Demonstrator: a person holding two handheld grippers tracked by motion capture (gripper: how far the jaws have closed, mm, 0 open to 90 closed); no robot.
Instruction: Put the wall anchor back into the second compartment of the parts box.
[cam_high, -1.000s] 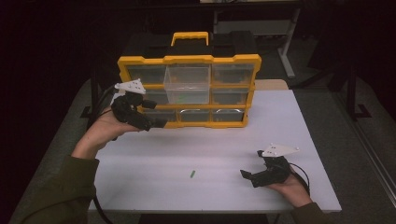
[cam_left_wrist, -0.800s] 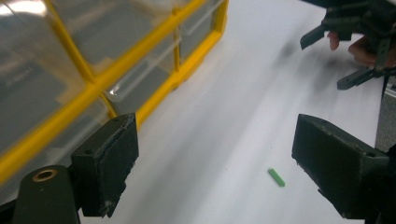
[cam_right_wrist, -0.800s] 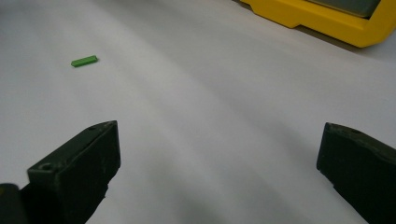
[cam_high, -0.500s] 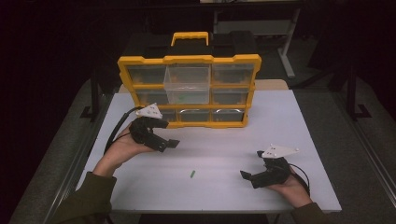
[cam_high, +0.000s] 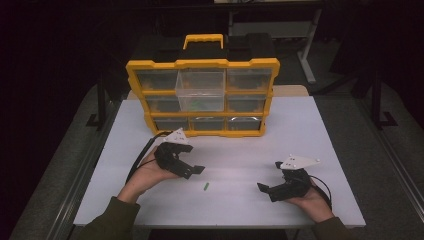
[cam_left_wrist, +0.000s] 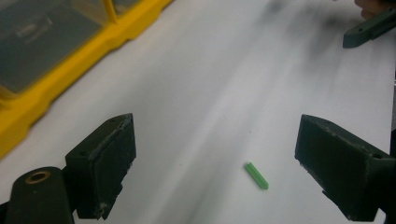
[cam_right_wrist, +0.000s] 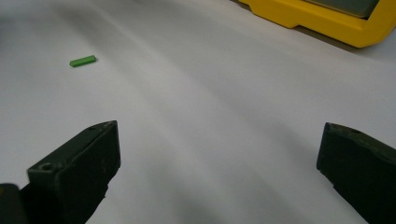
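Note:
A small green stick (cam_high: 206, 186) lies on the white table (cam_high: 300, 130) between my two grippers. It also shows as the green stick (cam_left_wrist: 256, 176) just ahead of the left jaws, and as the green stick (cam_right_wrist: 82, 61) far off to the upper left. My left gripper (cam_high: 192, 170) hovers open just left of and above the stick, nothing between its jaws. My right gripper (cam_high: 267, 189) rests open near the table's front right, pointing left toward the stick. The right gripper's jaw tip (cam_left_wrist: 369, 29) appears in the left gripper view.
A yellow organiser case (cam_high: 202, 65) with clear drawers stands upright at the back of the table; its middle drawer (cam_high: 201, 90) is pulled forward and holds something green. The case's yellow edge (cam_left_wrist: 70, 70) is near my left gripper. Table edges lie close in front.
My left gripper has moved away from the case's lower left, forward and right across the table, down toward the green stick. The right gripper has stayed put.

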